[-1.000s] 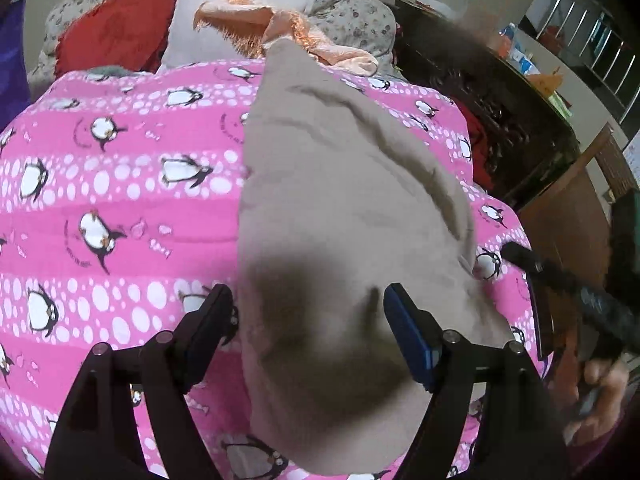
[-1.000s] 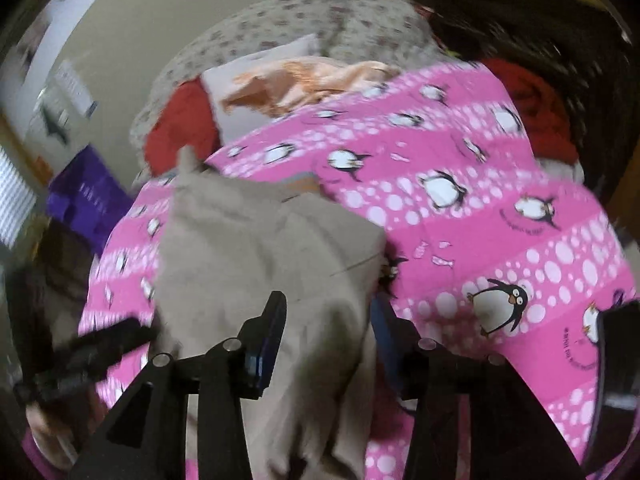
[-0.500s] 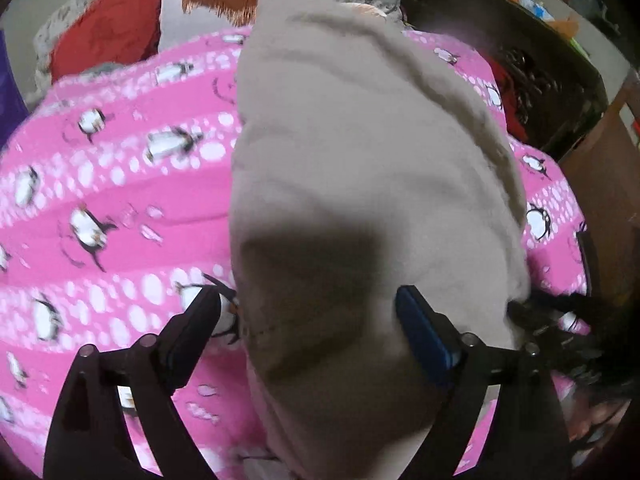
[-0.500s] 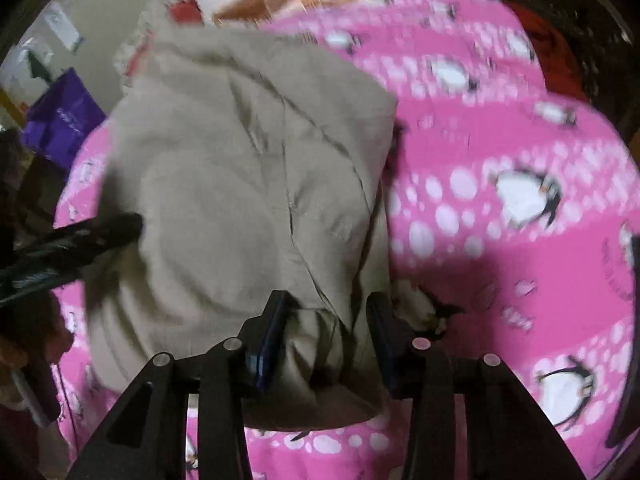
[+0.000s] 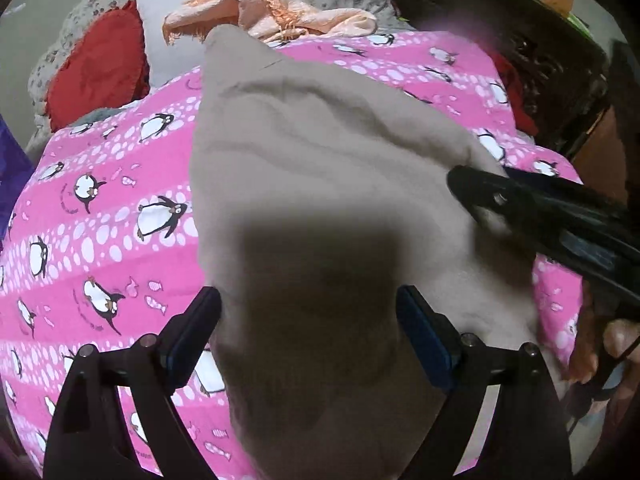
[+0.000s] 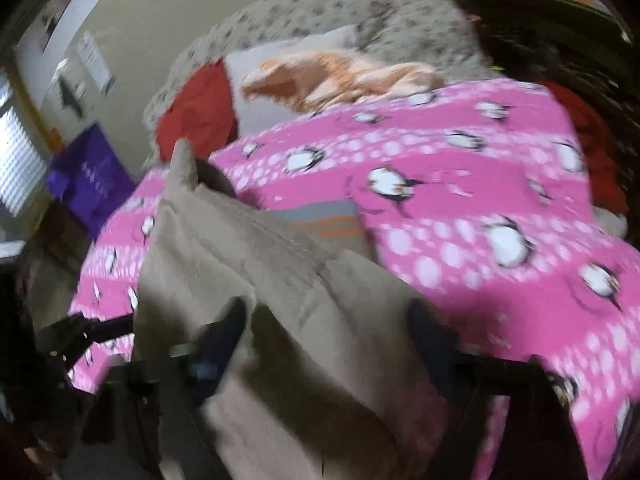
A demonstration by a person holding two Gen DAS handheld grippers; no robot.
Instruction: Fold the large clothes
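Garment [image 5: 328,168] on blanket [image 5: 100,200], pillows [image 5: 96,68] behind it, left gripper [image 5: 308,320] above garment's near end

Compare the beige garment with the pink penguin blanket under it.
The beige garment is plain, while the pink penguin blanket is patterned with penguins and white dots. The garment is bunched and creased in a narrow heap; the blanket spreads wide beneath it. Both are soft fabric on the bed.

Right-wrist view blurred; beige garment [image 5: 340,184] bottom cut off
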